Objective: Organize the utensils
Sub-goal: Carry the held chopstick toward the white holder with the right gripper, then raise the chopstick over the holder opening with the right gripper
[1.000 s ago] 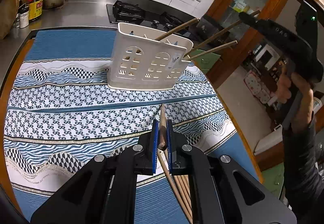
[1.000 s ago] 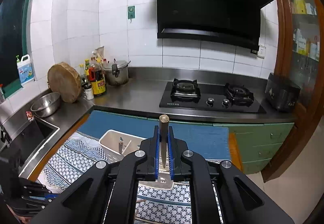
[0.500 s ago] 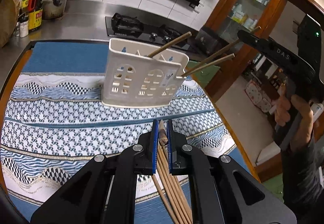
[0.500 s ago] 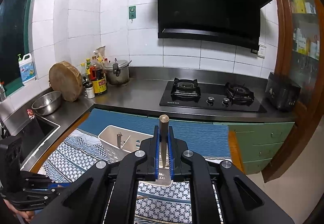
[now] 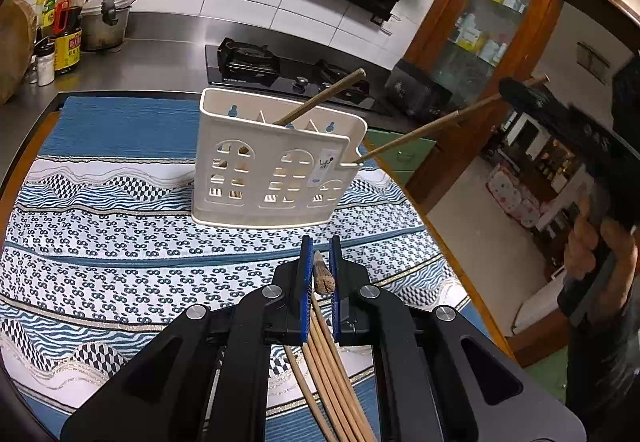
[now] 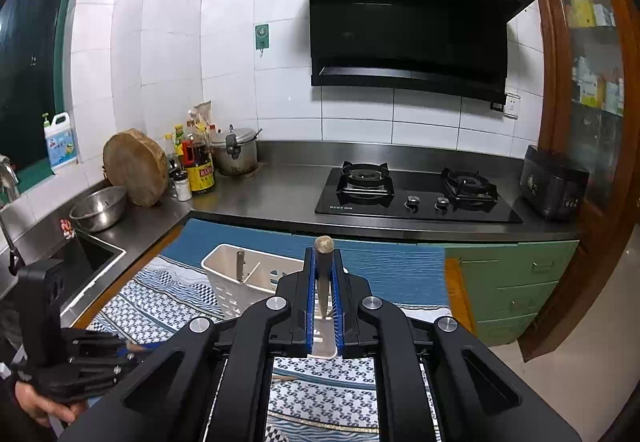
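A white slotted utensil holder (image 5: pixel 276 166) (image 6: pixel 244 278) stands on the patterned blue cloth (image 5: pixel 100 242), with a chopstick (image 5: pixel 320 98) leaning out of it. My left gripper (image 5: pixel 321 242) (image 6: pixel 132 350) hovers in front of the holder, shut on the thick end of one chopstick (image 5: pixel 321 276). Several more chopsticks (image 5: pixel 336 366) lie on the cloth under it. My right gripper (image 6: pixel 323 254) (image 5: pixel 516 90), held by a hand, is shut on another chopstick (image 6: pixel 322 274) (image 5: pixel 424 130). That chopstick slants down, its tip at the holder's right-hand end.
A gas hob (image 6: pixel 416 190) sits on the steel counter behind the table. A pot (image 6: pixel 236 154), bottles (image 6: pixel 198 166), a round chopping board (image 6: pixel 134 172) and a steel bowl (image 6: pixel 98 208) crowd the back left. A black appliance (image 6: pixel 554 188) stands right. The table edge (image 5: pixel 440 230) drops off on the right.
My left gripper has tipped and drawn back a little, so its chopstick now shows end-on. My right gripper has shifted over the holder with its chopstick.
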Demonstrator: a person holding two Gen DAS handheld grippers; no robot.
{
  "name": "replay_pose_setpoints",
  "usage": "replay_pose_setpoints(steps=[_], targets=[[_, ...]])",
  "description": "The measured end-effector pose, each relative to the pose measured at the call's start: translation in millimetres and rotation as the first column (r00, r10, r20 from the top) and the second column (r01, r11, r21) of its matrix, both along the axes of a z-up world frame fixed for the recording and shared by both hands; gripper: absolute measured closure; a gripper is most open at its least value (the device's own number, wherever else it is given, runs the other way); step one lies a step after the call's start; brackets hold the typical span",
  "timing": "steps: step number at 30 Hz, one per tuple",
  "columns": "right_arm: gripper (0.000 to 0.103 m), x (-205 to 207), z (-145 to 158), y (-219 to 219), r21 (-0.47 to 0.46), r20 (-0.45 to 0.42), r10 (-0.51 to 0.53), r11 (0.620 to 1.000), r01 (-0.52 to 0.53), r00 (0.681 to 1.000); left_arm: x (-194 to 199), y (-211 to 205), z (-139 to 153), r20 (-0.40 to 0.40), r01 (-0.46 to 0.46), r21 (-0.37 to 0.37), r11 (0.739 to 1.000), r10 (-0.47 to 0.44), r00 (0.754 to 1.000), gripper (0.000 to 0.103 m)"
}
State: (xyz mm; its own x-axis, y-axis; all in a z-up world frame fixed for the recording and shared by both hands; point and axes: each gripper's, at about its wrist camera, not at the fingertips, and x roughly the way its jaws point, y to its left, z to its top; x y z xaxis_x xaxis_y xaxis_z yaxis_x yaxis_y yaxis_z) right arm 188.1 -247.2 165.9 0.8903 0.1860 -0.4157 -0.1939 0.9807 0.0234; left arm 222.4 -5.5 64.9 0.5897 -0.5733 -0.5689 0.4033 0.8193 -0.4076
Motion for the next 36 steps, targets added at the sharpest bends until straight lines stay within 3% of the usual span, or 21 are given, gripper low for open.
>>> replay_pose_setpoints(steps=[11,24,30,33,34,36], targets=[[0.096,-51,-9,-1,0.002,0.021,0.026,1.000,-0.026,0.999,10,13,30,0.039,-0.022,0.024,0.999,0.021,0.999,0.097],[0.096,-63,-41,0,0.010,-0.039,0.040,0.999,-0.040,0.998,-15,15,-25,-0.057,0.028,0.073,0.997,-0.024,0.998,0.097],[0.095,-59,-67,5,0.028,-0.107,0.067,0.998,-0.064,0.992,-22,28,-54,-0.103,-0.008,0.075,0.997,0.015,0.995,0.092],[0.095,-53,-82,13,0.031,-0.150,0.094,0.995,-0.091,0.984,-31,34,-61,-0.105,-0.031,0.087,0.996,0.040,0.994,0.074],[0.095,-49,-87,17,0.030,-0.164,0.108,0.994,-0.104,0.981,-33,36,-63,-0.100,-0.041,0.093,0.995,0.050,0.994,0.063],[0.095,-43,-95,25,0.036,-0.187,0.137,0.991,-0.132,0.973,-37,38,-64,-0.096,-0.056,0.104,0.993,0.066,0.993,0.055]])
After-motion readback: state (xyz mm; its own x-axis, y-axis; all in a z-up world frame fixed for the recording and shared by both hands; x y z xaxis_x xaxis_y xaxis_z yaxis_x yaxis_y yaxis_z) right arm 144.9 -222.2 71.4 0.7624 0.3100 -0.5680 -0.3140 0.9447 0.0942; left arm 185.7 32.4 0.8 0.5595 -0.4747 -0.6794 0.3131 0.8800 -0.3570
